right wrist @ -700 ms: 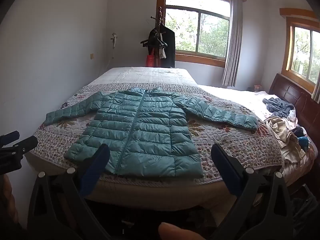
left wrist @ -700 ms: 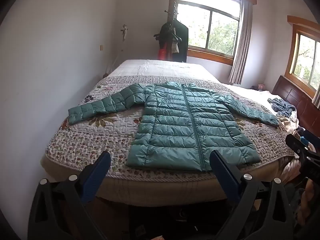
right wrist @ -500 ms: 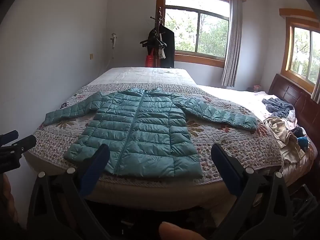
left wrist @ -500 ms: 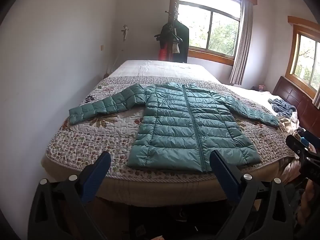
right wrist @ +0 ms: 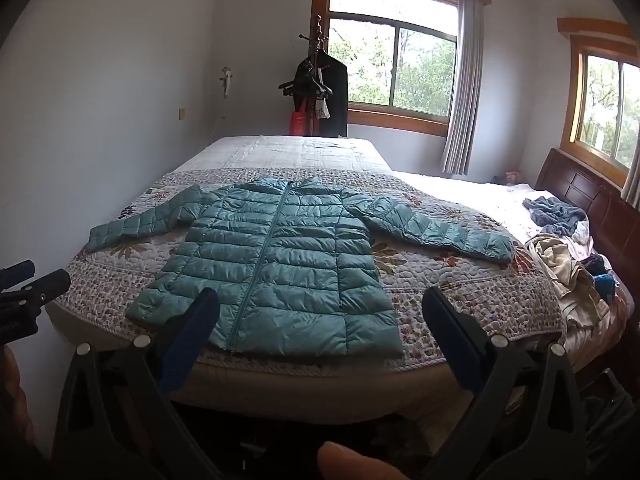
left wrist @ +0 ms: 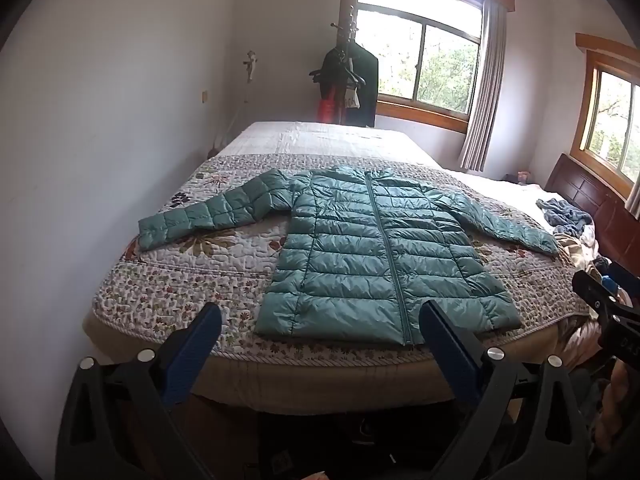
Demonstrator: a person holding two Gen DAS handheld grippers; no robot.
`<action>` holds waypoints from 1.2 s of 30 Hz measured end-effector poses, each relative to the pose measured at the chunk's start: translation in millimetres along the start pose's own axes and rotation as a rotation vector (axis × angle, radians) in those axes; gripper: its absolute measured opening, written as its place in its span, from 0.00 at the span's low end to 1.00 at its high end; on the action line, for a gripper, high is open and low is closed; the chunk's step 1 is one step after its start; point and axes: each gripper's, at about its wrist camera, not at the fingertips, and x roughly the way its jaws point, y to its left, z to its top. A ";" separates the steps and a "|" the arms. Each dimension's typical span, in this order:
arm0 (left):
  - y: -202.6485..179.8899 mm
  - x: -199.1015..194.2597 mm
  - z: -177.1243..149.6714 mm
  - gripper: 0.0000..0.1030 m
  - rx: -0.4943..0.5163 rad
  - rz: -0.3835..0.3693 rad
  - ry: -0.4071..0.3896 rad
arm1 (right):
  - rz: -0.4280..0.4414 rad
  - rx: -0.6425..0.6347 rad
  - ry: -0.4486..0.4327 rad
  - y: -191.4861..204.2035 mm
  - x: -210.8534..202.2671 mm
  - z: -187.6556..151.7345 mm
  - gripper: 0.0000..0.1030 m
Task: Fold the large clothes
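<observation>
You have one teal quilted puffer jacket lying flat on the floral quilted bedspread, zipped, both sleeves spread, hem near the bed's front edge. Your left hand-held gripper and right hand-held gripper each hover short of the bed, blue-padded fingers apart, holding nothing.

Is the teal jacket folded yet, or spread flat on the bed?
Spread flat, not folded. The teal jacket lies front up on the quilt, zipped, with both sleeves stretched out to the sides.
</observation>
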 end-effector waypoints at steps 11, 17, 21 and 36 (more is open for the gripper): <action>2.8 1.0 0.1 0.96 -0.002 -0.001 0.000 | -0.002 0.003 -0.005 -3.3 -0.5 -0.4 0.97; 0.7 1.8 -1.3 0.96 -0.001 0.000 -0.001 | -0.001 0.003 -0.004 -3.2 -0.6 -0.7 0.97; 0.8 1.7 -1.9 0.96 -0.002 0.000 0.000 | -0.002 0.002 -0.004 -3.0 -0.1 -0.5 0.97; 0.7 1.1 -1.6 0.96 -0.003 0.000 0.002 | -0.002 0.001 -0.003 -3.1 -1.0 -1.7 0.97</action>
